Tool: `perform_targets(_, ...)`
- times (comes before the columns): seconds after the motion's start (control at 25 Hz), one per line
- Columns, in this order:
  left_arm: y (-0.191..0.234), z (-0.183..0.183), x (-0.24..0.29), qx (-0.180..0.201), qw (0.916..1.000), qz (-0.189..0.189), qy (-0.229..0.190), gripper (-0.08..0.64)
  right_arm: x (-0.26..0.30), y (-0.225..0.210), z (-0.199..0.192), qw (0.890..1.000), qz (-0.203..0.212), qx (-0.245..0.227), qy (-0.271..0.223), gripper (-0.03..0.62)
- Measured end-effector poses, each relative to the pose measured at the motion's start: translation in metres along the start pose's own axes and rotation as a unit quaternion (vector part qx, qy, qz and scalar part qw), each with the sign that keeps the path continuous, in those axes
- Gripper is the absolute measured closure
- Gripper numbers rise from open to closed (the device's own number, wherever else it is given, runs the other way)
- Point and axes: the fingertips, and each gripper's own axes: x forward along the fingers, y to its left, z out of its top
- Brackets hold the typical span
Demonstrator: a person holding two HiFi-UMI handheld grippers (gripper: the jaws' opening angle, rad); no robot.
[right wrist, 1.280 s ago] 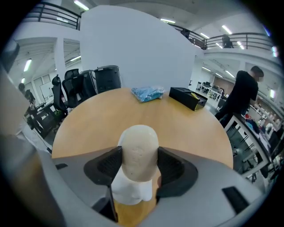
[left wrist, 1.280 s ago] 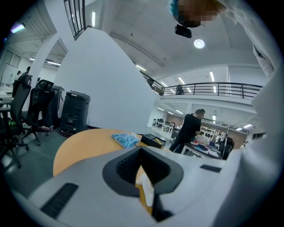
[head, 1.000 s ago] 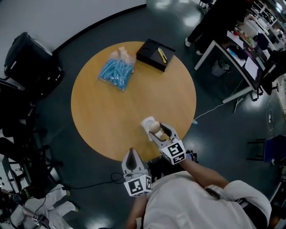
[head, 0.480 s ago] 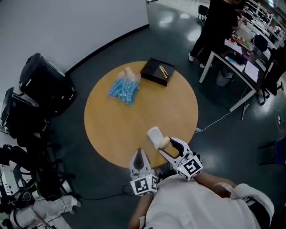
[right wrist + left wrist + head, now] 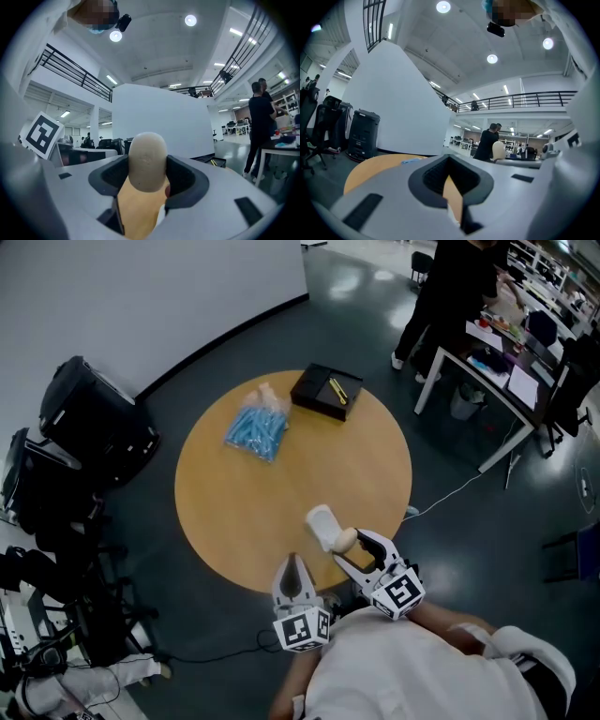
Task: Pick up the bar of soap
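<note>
Bar of soap (image 5: 147, 161): pale beige, rounded oval, matte, faintly pitted. It's pinched on both sides btwn the dark pads of the right gripper (image 5: 147, 177), w/ its rounded top rising above them. The lower end is cut off behind the gripper body, so can't tell if it's clear of the counter (image 5: 244, 502).

In head view the soap is tiny, at approx 5 o'clock on the round wooden counter, near the rim. At the soap's 10 o'clock, touching or just beside it (can't tell which), is a white lump (image 5: 321, 520), too small to identify.

Left gripper (image 5: 292, 565) sits at the counter's 6 o'clock rim. Left gripper view shows its jaws pressed together w/ nothing btwn them.

Farther off, a clear bag of blue items (image 5: 255, 427) lies at 11 o'clock. A black box (image 5: 323, 390) sits at 1 o'clock w/ a small yellow thing on top, hard to make out. Past the counter at 1 o'clock a person in dark clothes (image 5: 450, 287) is cut off by the frame edge.
</note>
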Motion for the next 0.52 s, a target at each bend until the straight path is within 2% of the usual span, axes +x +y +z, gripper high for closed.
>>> perform_targets(0.52, 0.0055, 0.0034, -0.0016, 0.001, 1.0, 0.002, 0.0, 0.554, 0.0035, -0.0002, -0.0003, 1.0, -0.006, -0.001, 0.004, 0.331)
